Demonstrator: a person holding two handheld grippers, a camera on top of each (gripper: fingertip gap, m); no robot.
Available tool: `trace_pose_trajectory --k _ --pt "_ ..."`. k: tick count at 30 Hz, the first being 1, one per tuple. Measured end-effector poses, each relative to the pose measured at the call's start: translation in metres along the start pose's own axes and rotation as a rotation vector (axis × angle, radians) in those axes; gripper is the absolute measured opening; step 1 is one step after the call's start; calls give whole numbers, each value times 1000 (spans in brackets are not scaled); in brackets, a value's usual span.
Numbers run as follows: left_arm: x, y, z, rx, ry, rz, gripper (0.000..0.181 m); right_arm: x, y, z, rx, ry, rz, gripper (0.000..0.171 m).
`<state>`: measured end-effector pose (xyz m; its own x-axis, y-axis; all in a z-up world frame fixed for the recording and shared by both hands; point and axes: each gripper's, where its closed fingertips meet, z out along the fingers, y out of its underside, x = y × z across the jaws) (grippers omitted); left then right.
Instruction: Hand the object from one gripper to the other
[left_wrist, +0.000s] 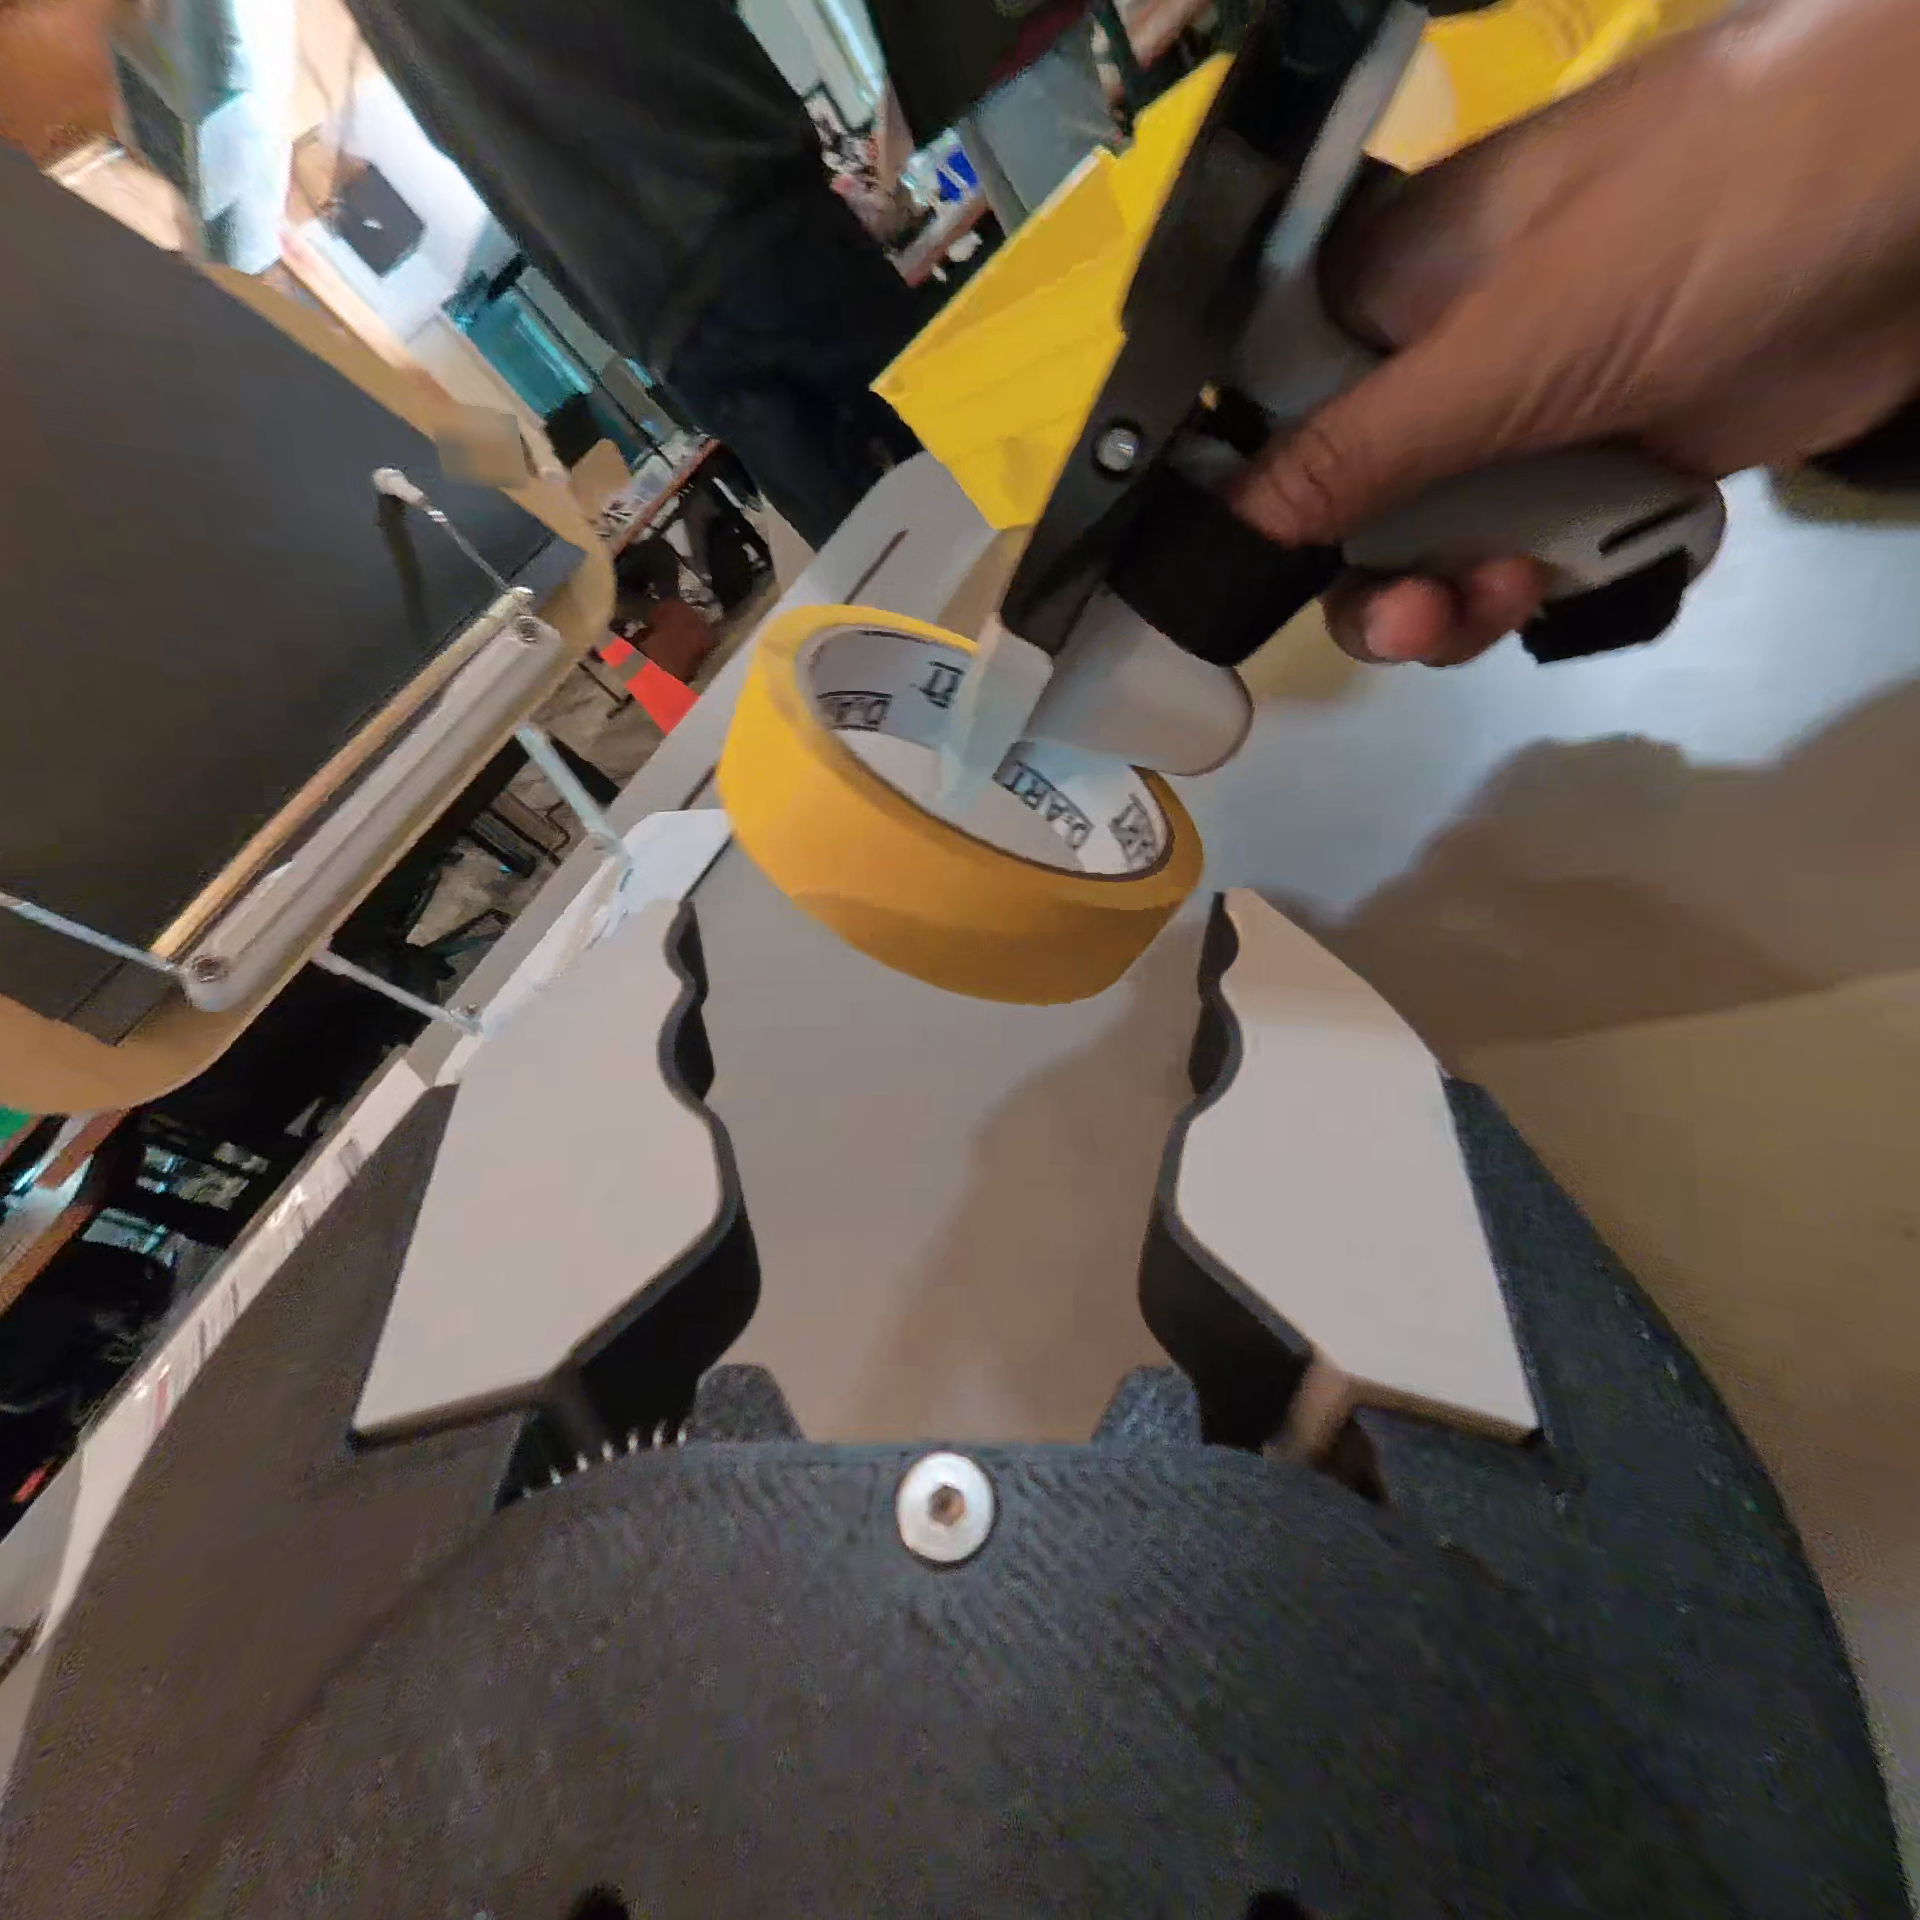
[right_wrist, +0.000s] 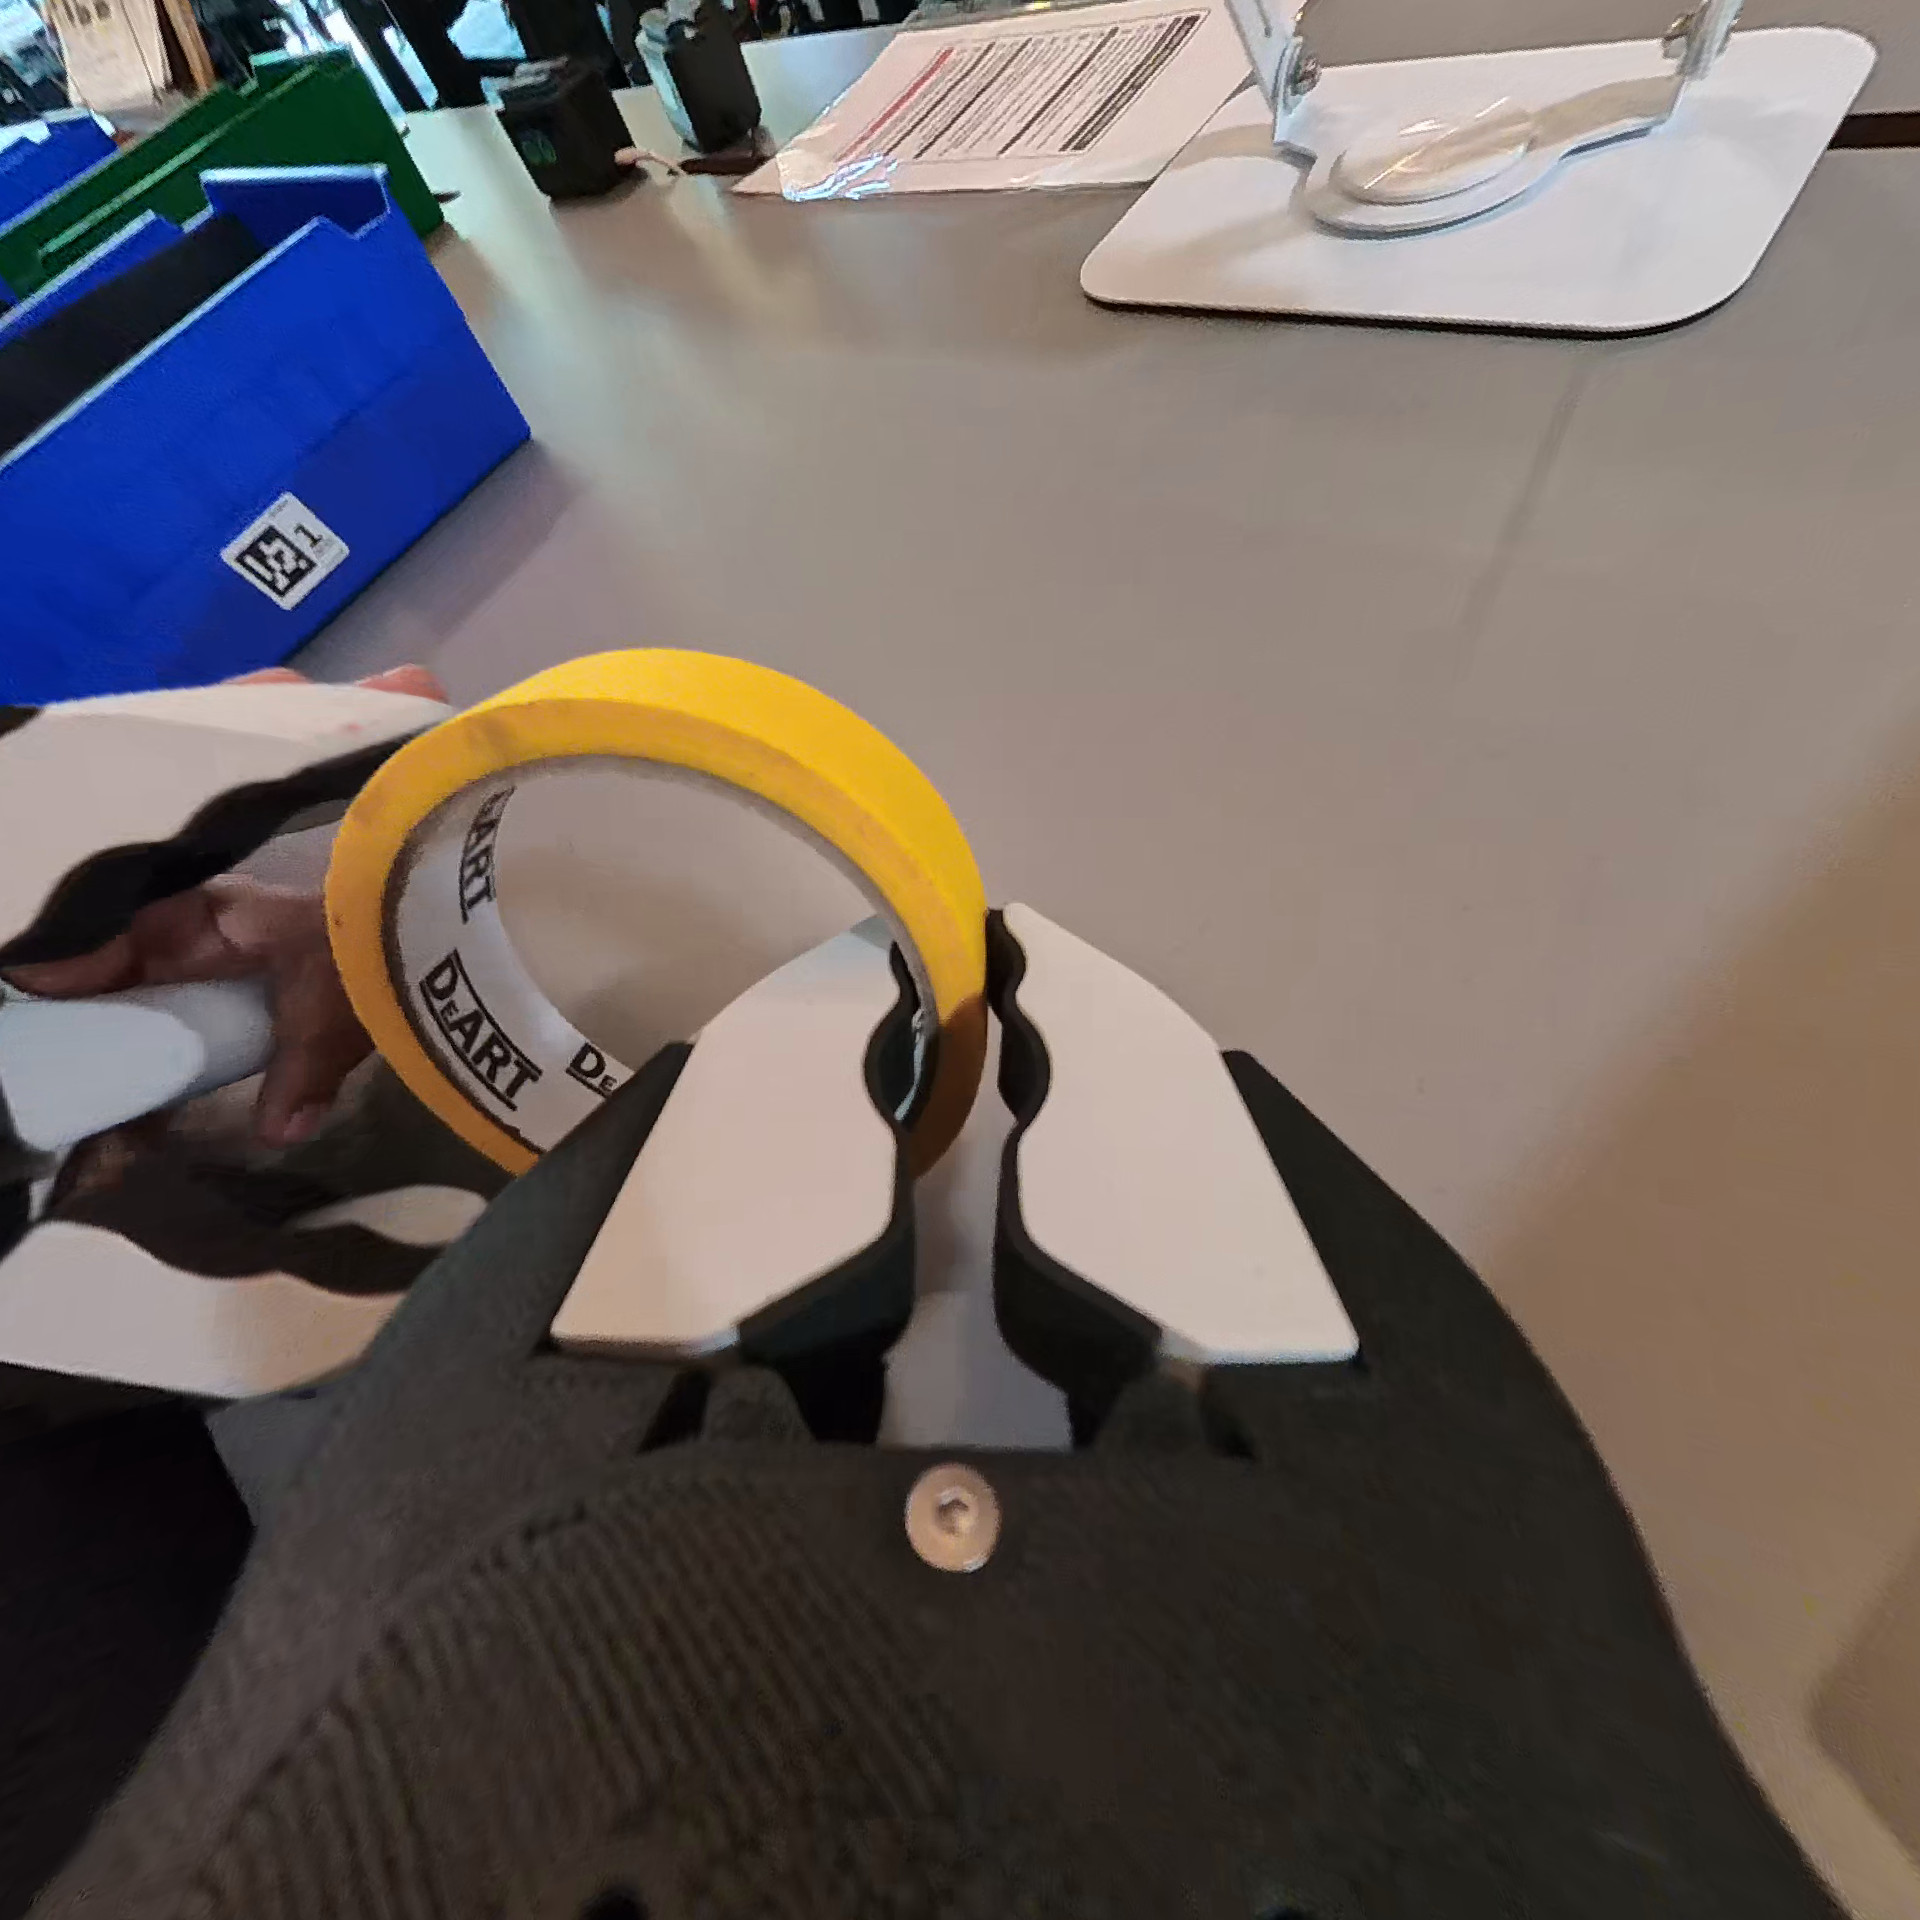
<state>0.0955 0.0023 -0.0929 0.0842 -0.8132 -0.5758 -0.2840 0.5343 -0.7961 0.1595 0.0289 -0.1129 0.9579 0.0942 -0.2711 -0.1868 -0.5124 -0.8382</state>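
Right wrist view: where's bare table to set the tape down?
Bare grey table lies straight ahead, between the blue bin and the white mat. The right side is also bare. The left is crowded: the left gripper beside the tape roll.

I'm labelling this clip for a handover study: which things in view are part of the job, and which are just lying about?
Part of the job:
- round yellow roll of paper tape
- right tool, clamped on the roll's wall
- left tool, open, just short of the roll

Lying about:
- blue plastic bin
- green bin
- white rounded mat
- printed sheet in clear sleeve
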Motion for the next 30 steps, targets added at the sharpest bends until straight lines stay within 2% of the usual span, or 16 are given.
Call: trace_pose_trajectory --k 6,10,16,20,27,30 --pt "21 12 7 -66 75 113 126 -7 13 3 -92 -51 18 12" --pt "19 8 6 -45 61 134 135 -15 30 6 -190 -111 74 12" --pt "24 14 7 -66 88 167 134 -36 43 8 -270 -193 58 12" --pt "27 12 5 -48 83 230 115 -41 45 8 -278 -210 48 12" --pt "26 13 5 -61 79 244 114 -41 44 9 -263 -213 47 12" --pt "25 13 5 -65 84 218 114 -48 34 6 -197 -281 70 31"
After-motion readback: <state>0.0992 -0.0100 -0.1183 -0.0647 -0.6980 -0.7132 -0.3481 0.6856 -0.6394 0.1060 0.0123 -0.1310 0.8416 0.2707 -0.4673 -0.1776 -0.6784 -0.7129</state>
